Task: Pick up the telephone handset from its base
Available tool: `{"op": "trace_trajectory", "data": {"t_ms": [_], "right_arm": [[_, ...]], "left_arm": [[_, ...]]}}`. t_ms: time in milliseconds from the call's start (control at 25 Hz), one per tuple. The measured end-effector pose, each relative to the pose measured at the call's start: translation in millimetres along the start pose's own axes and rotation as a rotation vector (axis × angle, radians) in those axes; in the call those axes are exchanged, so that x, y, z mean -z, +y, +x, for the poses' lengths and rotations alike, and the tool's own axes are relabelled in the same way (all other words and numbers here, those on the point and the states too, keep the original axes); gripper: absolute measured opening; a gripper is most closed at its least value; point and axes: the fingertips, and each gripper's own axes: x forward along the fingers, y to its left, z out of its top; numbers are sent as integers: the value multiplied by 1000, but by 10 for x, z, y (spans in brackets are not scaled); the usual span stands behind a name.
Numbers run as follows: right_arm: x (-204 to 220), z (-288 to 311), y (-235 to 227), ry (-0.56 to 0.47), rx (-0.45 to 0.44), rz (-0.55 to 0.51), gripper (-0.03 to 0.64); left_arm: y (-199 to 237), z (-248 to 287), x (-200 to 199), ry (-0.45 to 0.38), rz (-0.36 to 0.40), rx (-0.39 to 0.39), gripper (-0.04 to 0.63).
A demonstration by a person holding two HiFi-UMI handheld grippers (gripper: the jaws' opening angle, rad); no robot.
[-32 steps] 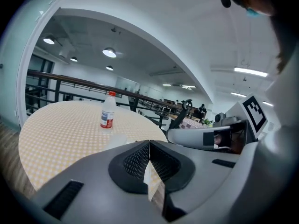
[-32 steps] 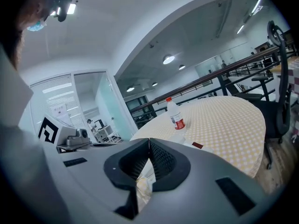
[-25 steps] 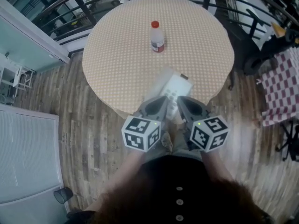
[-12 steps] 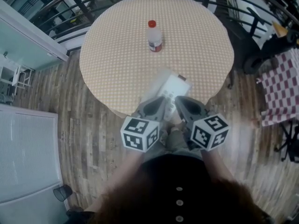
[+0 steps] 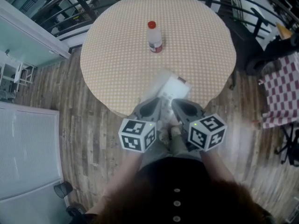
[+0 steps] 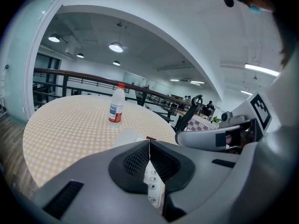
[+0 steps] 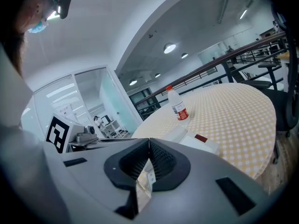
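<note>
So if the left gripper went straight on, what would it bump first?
Probably the white telephone, lying just ahead of the shut left gripper at the table's near edge; depth is unclear.

Ceiling lamps [image 6: 115,47] are lighting the hall brightly and evenly; shadows on the surface [image 5: 121,55] are falling soft. Fisheye bending and dark corners are ringing both gripper views.

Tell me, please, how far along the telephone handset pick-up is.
Done: nothing yet; the handset lies on its base near the table edge. In hand: the left gripper and right gripper hang side by side at the base's near end, fingers closed and empty. Left: open one, close it on the handset and lift.
</note>
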Motion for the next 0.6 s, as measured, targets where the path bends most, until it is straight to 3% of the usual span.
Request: {"op": "trace_trajectory", "data": {"t_ms": [600], "right_arm": [[155,109,-142,29,23,61,11]], "left_arm": [[101,125,144,59,35,-9,11]]}}
